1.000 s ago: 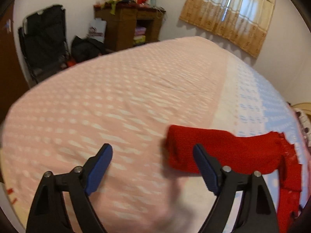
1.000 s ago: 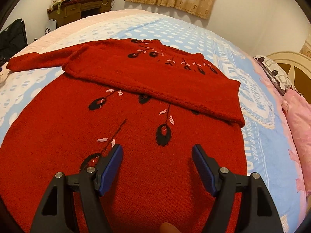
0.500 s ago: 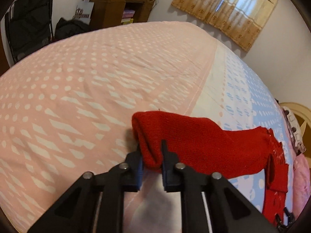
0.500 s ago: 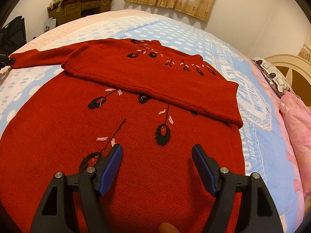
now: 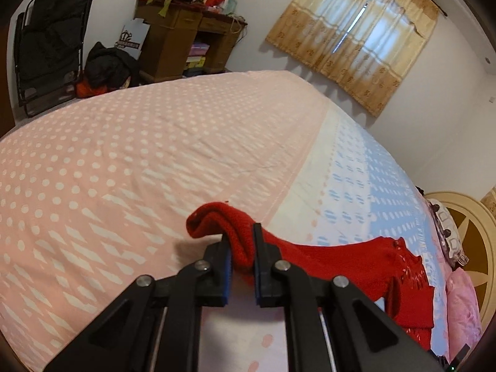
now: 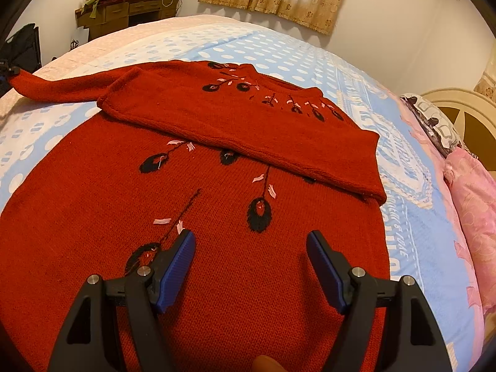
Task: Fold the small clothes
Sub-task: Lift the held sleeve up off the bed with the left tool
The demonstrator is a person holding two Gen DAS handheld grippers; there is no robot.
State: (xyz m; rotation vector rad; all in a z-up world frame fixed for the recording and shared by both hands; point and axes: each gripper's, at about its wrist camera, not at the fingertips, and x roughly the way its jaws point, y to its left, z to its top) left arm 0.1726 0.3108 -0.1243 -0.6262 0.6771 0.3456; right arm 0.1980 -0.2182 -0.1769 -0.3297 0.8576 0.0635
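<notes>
A red knit sweater [image 6: 217,210] with black and pink flower embroidery lies flat on the bed, one sleeve [image 6: 294,142] folded across its chest. Its other sleeve [image 6: 62,86] stretches out to the far left. My left gripper [image 5: 240,248] is shut on the cuff of that sleeve [image 5: 217,220] and holds it lifted off the pink sheet; the sleeve trails right to the sweater body [image 5: 409,282]. My right gripper [image 6: 251,266] is open and empty, hovering over the sweater's lower front.
The bed has a pink dotted sheet [image 5: 124,161] on the left and a blue dotted one [image 6: 279,52] under the sweater. A pink pillow [image 6: 474,204] and a cream headboard [image 6: 458,105] are at right. A wooden desk [image 5: 186,46], a black bag and a folding chair stand beyond the bed.
My left gripper moved onto the sleeve cuff, shut on it, and has now raised it off the sheet. My right gripper has stayed open over the sweater.
</notes>
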